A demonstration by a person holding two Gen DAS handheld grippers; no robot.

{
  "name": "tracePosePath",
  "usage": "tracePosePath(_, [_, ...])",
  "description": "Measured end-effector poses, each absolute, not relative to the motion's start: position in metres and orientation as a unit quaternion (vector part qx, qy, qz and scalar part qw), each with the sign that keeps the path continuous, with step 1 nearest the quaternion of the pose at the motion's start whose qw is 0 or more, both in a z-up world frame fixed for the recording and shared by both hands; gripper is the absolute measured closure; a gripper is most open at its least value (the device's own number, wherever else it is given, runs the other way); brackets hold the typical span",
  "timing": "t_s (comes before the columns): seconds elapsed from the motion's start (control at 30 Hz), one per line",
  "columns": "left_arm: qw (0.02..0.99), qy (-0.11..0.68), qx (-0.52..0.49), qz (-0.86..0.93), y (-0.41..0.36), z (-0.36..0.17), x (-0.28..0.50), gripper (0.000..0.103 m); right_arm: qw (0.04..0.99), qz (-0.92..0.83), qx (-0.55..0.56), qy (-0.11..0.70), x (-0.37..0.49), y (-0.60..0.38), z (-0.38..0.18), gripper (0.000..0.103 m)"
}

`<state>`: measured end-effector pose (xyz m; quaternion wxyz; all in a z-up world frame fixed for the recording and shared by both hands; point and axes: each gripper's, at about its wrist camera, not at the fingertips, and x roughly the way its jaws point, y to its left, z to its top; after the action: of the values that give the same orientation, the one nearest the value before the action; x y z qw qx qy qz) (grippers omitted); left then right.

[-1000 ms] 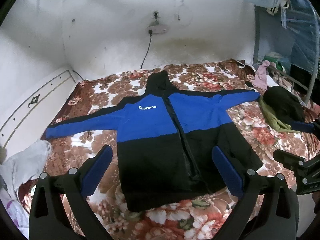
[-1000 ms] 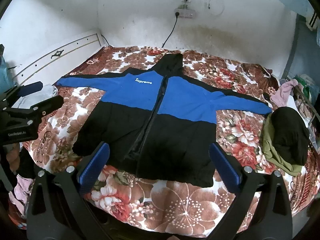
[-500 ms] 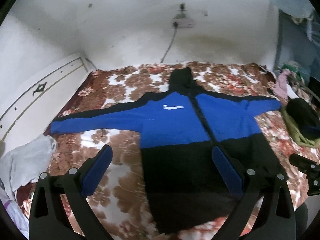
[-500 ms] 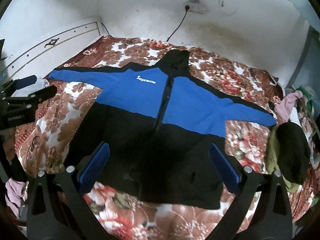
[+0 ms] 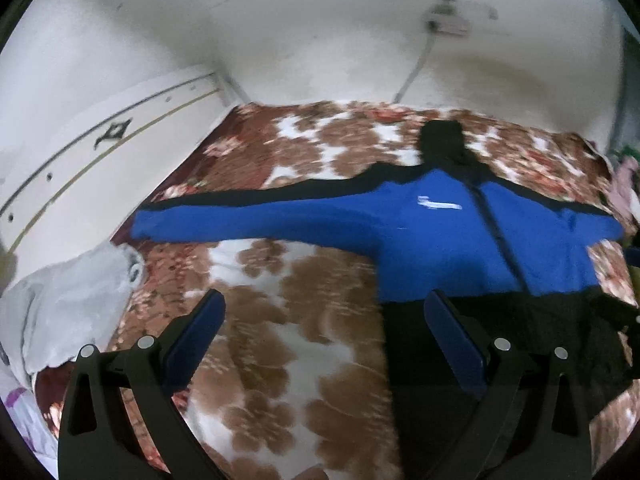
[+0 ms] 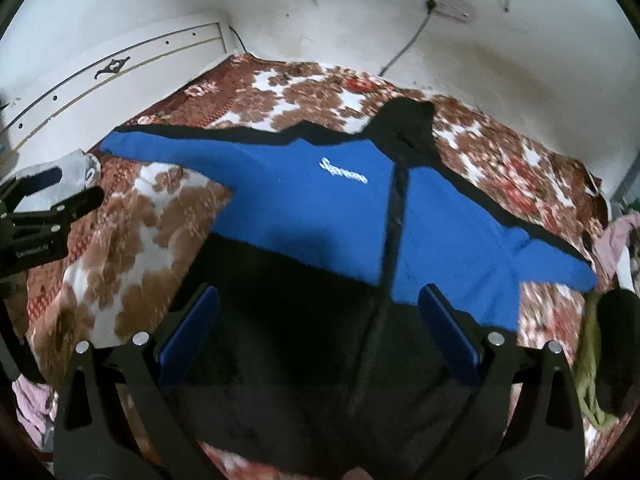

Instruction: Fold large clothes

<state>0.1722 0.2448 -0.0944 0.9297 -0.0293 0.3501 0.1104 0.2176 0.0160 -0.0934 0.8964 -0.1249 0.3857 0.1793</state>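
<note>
A blue and black hooded jacket lies flat on the floral bedspread, front up, sleeves spread wide, with a white logo on the chest. It also shows in the right wrist view. My left gripper is open and empty, above the bedspread just left of the jacket's body and below its left sleeve. My right gripper is open and empty, above the black lower part of the jacket. The left gripper shows at the left edge of the right wrist view.
A white headboard runs along the left of the bed. A grey-white cloth lies at the bed's left edge. Dark and green clothes are piled at the right. A cable hangs from a wall socket.
Both grippers have moved to the left and closer to the bed. The left gripper now faces the left sleeve and bare bedspread rather than the jacket's body. Both stay open.
</note>
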Motion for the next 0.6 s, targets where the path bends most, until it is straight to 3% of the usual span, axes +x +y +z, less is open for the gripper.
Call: tracePosePath(0.6, [0.886,0.327,-0.24,0.226,0.508,-0.187,0.255,0.005,0.894,0.173,-0.168,0.378,0.38,0.171,-0.191,0.005])
